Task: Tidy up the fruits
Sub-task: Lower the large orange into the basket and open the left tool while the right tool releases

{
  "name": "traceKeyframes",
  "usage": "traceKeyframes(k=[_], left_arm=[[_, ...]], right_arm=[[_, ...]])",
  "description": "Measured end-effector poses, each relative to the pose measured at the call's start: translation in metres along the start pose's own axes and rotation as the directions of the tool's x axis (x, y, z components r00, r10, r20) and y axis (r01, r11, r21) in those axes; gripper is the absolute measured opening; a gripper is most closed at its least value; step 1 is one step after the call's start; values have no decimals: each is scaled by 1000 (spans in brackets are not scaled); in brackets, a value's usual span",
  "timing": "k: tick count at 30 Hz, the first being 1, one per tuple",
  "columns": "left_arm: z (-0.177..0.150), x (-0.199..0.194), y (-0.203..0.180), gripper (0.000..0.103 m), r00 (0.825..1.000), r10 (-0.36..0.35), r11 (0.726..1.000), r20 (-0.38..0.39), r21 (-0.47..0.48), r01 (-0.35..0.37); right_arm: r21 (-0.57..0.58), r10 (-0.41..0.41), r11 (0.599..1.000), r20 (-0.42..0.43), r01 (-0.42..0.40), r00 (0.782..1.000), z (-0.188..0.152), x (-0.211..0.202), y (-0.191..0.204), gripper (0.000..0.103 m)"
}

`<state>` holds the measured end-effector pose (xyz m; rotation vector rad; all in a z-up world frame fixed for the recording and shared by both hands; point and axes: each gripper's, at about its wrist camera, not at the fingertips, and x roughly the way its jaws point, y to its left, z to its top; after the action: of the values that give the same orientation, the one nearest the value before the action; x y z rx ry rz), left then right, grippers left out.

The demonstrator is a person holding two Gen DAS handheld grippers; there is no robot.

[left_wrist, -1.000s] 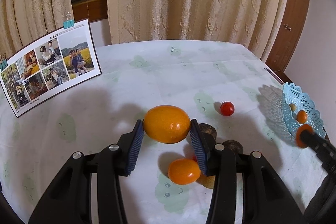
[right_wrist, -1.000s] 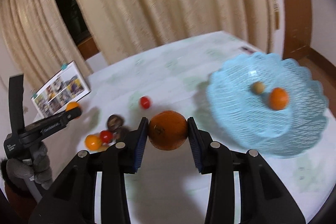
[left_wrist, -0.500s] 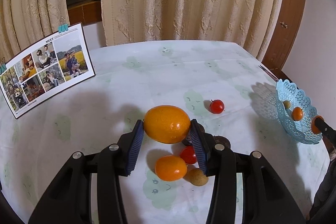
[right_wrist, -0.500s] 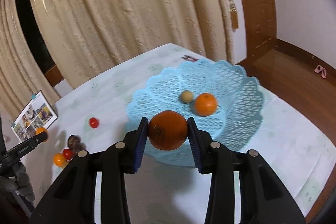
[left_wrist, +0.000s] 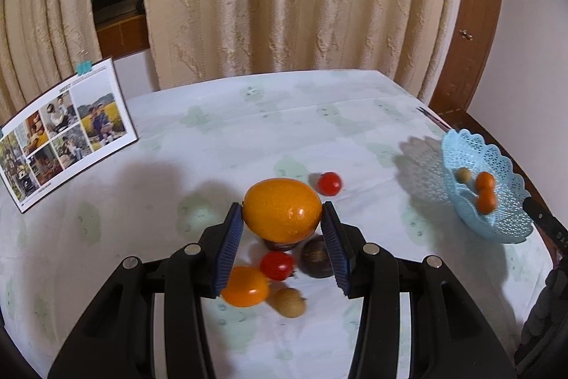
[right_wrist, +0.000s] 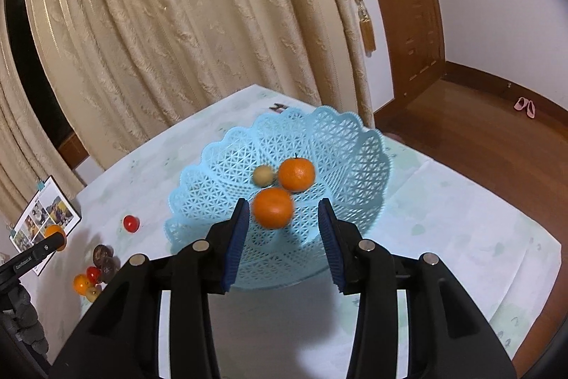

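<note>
Right tool (right_wrist: 280, 229) over the blue basket (right_wrist: 220, 166), jaws just parted; its orange (right_wrist: 272, 207), blurred, is clear of both pads, dropping in beside two fruits. Left tool (left_wrist: 282, 238) grips a yellow-orange fruit (left_wrist: 282, 209) above the counter (left_wrist: 248, 137) cluster, presumably next for the basket.

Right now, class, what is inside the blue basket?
The basket holds two oranges and a small tan fruit. The right gripper, just opened, covers its near rim.
</note>
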<state>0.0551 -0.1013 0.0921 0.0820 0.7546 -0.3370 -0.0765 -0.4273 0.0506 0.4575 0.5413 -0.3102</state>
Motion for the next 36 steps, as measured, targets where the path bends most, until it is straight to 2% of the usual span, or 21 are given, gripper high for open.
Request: traceKeyframes(k=[10, 12, 21, 31, 33, 34, 36], left_arm=[[5, 4, -64, 46, 997, -76, 993, -8, 94, 76], [5, 5, -78, 46, 995, -94, 989, -11, 113, 95], [9, 18, -151, 46, 983, -181, 958, -37, 220, 184], [9, 36, -200, 46, 970, -232, 927, -69, 285, 242], [10, 37, -205, 50, 968, -244, 922, -65, 293, 253], [10, 36, -207, 58, 965, -257, 918, -57, 296, 262], [11, 36, -208, 63, 962, -270, 915, -46, 298, 271]], right_arm=[[23, -64, 998, 73, 62, 995, -5, -9, -20, 43], [31, -69, 997, 81, 67, 994, -6, -10, -24, 50], [37, -78, 997, 102, 75, 992, -8, -16, -34, 53], [62, -78, 995, 97, 72, 992, -10, -15, -37, 53], [60, -80, 995, 93, 75, 992, -10, -13, -35, 53], [59, -80, 995, 92, 75, 993, -10, -14, -35, 53], [58, -84, 995, 95, 79, 992, -11, -15, -35, 58]])
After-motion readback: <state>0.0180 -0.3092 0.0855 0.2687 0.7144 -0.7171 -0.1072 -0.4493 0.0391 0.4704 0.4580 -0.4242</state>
